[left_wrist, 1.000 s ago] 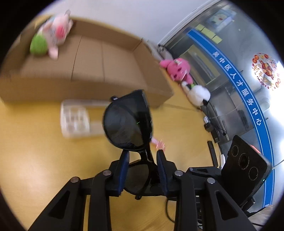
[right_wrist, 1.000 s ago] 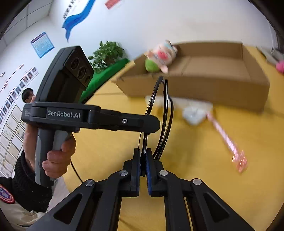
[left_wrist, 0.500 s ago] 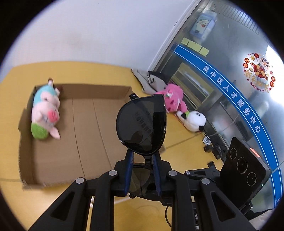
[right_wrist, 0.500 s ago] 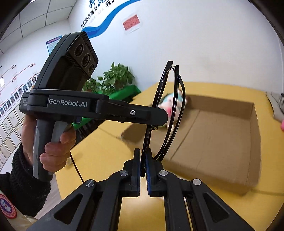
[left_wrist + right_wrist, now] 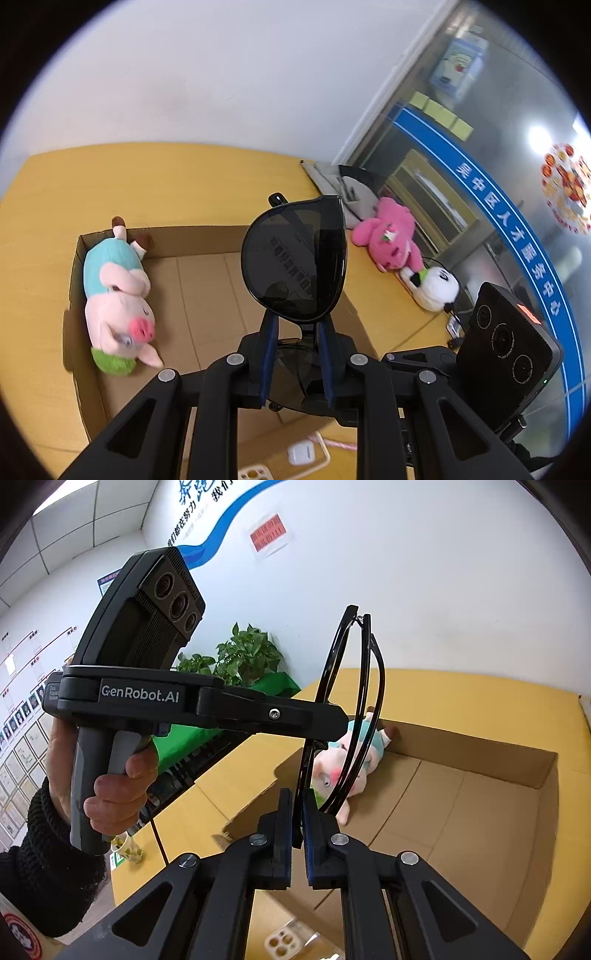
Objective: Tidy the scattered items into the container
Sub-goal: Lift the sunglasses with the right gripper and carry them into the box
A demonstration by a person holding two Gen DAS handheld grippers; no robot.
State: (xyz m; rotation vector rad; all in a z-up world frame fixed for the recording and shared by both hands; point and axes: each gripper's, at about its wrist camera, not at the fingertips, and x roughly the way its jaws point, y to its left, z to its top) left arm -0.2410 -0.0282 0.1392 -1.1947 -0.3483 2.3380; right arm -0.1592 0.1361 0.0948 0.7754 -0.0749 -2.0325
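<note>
Hovering over the open cardboard box [image 5: 207, 280] now, where a second ago I was low over the yellow table [image 5: 147, 177] short of its near wall, I judge the carry nearly done and only the lowering and letting go left. My left gripper [image 5: 295, 354] pinches the folded sunglasses [image 5: 295, 258] across the bridge and my right gripper [image 5: 298, 823], pressed together, pinches the frame edge, so both must release together. The plush pig [image 5: 114, 295] fills the box's left end, leaving the middle floor free, while the pink plush [image 5: 391, 236], the panda plush [image 5: 436, 288] and the small white case [image 5: 301, 452] lie outside.
</note>
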